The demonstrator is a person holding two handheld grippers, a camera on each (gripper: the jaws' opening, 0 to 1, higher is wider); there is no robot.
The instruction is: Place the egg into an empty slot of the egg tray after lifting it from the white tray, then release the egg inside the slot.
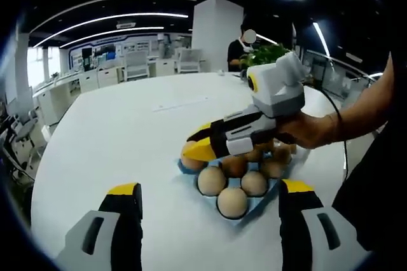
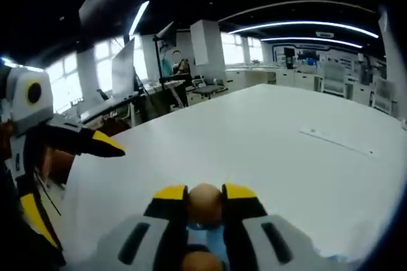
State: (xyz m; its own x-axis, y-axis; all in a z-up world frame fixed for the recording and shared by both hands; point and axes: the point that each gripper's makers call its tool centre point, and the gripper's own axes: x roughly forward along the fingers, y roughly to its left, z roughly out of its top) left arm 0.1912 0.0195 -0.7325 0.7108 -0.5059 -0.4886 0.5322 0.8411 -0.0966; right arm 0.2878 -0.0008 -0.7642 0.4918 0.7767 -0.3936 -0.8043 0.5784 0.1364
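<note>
Right gripper view: brown egg pinched between yellow-tipped jaws of right gripper, jaws closed on it, just above blue egg tray; another egg in tray directly below, at bottom edge. Left gripper view confirms: right gripper w/ egg at its tip sits over near-left corner of egg tray, person's hand behind on grip. Can't tell if egg is seated in a slot or only touching tray rim. Approx six or so other eggs in tray, e.g. front one; empty slot under held egg can't be confirmed, hidden by jaws.

Left gripper low in own view, jaws spread wide, holding nothing, near tray's front edge; also seen at left of right gripper view. White table under all; white tray not identifiable.

Step in hand, prob.: lowering egg into slot, then letting go. To do well: keep egg centred over slot, clear of neighbour eggs; lower until shell rests on cup; open jaws slowly, evenly, no sideways drag; lift straight up. Risk: squeezing too hard, or knocking adjacent egg when jaws spread. Left gripper could steady tray edge if tray slides.
</note>
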